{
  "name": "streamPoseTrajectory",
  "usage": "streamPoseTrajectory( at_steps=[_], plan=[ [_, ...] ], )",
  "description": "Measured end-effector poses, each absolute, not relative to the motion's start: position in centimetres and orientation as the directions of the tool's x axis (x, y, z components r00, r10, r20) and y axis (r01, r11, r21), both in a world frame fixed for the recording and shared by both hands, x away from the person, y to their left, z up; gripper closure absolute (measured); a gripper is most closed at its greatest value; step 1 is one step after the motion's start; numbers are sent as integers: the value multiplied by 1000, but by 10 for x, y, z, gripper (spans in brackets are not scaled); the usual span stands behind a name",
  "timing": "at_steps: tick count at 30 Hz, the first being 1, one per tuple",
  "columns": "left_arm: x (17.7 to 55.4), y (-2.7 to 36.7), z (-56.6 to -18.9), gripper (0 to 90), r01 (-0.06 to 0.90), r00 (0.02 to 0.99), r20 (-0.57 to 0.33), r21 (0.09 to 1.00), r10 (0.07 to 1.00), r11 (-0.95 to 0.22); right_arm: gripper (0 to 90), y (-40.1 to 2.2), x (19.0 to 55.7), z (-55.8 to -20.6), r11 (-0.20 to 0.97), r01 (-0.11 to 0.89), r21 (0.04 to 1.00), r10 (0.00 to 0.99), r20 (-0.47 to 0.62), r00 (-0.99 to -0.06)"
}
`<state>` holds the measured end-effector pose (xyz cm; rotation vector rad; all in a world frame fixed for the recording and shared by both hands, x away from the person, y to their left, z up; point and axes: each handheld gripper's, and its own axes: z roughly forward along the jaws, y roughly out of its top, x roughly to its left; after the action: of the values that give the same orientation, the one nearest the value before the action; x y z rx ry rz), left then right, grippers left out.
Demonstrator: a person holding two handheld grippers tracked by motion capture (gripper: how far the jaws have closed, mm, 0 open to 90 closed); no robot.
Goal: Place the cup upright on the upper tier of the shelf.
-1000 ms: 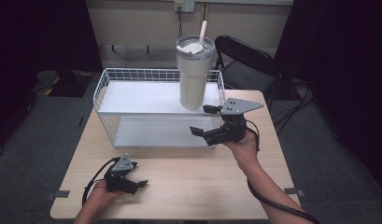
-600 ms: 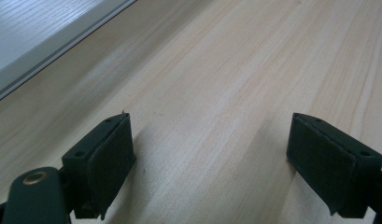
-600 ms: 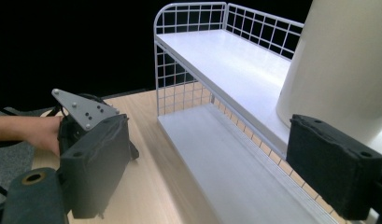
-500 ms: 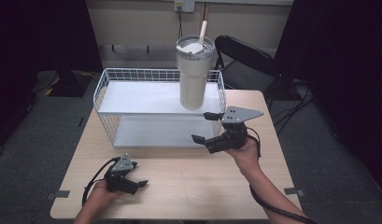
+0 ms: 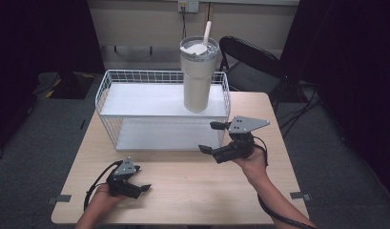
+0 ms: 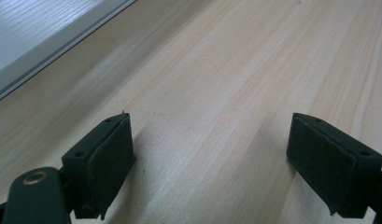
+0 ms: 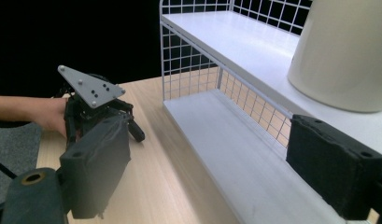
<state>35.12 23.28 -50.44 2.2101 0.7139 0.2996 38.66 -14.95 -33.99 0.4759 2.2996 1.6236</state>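
A tall cream tumbler (image 5: 198,76) with a lid and straw stands on the upper shelf of a white wire rack (image 5: 135,100), at its right end. My right gripper (image 5: 208,137) hovers open in front of the rack's right end, below and short of the tumbler, holding nothing. In the right gripper view the tumbler (image 7: 350,51) rises at upper right, beyond the open right gripper (image 7: 212,172). My left gripper (image 5: 142,178) rests open on the wooden table (image 5: 192,191) near the front left. In the left gripper view the left gripper (image 6: 209,158) has bare wood between its pads.
The rack's lower shelf (image 7: 244,154) lies bare along the table. The other gripper (image 7: 93,105) and a hand appear at the left of the right gripper view. A black chair (image 5: 250,62) stands behind the table's far right corner. Open wood lies between the two grippers.
My right gripper has drawn back from the rack and tumbler toward the near side, sinking a little. The left gripper has stayed put.
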Motion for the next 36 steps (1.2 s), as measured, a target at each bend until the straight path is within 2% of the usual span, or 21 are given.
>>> streamPoseTrajectory(
  at_steps=[36],
  plan=[
    [351, 233, -504, 143, 396, 814, -13, 743, 580, -539, 124, -184, 378, -391, 336, 180, 925, 443, 14, -896]
  ],
)
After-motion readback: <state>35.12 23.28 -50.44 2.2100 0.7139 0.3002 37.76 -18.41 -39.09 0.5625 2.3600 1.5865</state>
